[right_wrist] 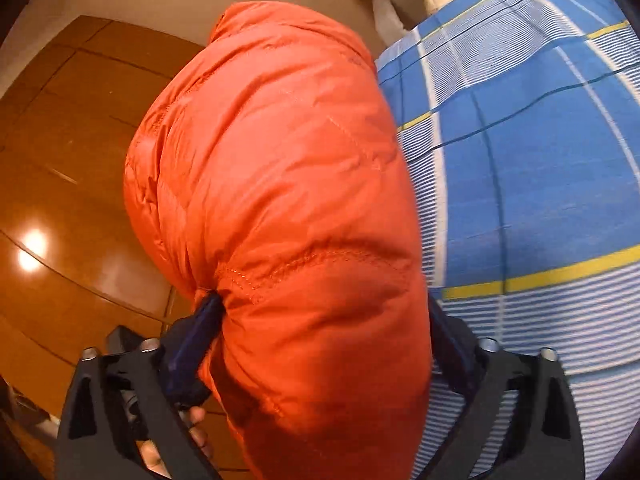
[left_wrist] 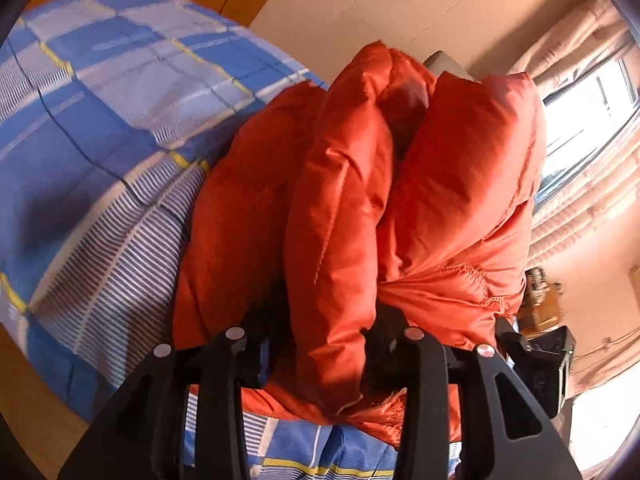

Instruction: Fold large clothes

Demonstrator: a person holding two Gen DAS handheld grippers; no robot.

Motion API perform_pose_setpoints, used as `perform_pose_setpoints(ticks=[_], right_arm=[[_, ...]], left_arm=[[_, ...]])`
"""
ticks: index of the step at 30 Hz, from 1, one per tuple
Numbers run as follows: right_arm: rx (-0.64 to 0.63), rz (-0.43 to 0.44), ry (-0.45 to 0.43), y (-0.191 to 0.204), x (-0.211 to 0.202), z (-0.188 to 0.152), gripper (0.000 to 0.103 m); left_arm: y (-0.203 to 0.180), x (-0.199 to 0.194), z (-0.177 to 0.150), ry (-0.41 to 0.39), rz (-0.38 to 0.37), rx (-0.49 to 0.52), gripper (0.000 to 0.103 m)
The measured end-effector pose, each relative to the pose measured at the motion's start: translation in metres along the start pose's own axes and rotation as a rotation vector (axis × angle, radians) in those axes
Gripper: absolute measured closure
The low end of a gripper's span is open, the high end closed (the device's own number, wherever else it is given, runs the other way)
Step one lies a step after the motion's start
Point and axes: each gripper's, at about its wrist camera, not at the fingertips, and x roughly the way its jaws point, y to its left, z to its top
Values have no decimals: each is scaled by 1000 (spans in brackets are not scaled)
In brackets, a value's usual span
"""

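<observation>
Orange padded nylon, heaped up in thick rolls: jacket (left_wrist: 460, 184) already gathered into at least 3 puffy lobes, standing up off the bed (left_wrist: 120, 120) and its blue checked sheet rather than lying flat. Seen from the left wrist, left gripper (left_wrist: 324, 332) with fingers partly closed around 1 long roll of the jacket, padding filling the gap and bulging out above and below. Seen from the right wrist, right gripper (right_wrist: 324, 308) with fingers set wide yet pressed into a fat bundle near a stitched seam, fabric puckering where the left-hand finger digs in. Both ends therefore held, bulk hanging between bed edge and wooden floor (right_wrist: 80, 160), part of it possibly off the mattress; hard to say how much. Judged as somewhere in the middle of the job: sides or sleeves apparently brought inward and doubled, since several layers lie side by side, but no neat flat packet yet. Collar, hem and zip not identifiable from either view. Probably left to do: carrying the bundle fully onto the sheet, laying it down, making a last fold across, pressing out trapped air, squaring the edges. Likely springy and slippery, so prone to puffing open once let go. No other clothes visible, so no telling whether more garments await.
</observation>
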Motion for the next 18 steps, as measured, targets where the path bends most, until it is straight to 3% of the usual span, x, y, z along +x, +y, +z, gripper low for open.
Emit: perform_pose_setpoints(ticks=[2, 6, 12, 18], right_arm=[[-18, 3, 5, 6, -1, 4, 41], [-106, -9, -12, 33, -9, 16, 61], [-199, 17, -94, 62, -52, 19, 69], [-227, 14, -213, 61, -115, 30, 70]], left_arm=[[12, 4, 2, 21, -80, -48, 67], [10, 3, 1, 21, -162, -34, 79], [-25, -1, 6, 5, -242, -4, 84], [-102, 12, 11, 10, -316, 111, 86]])
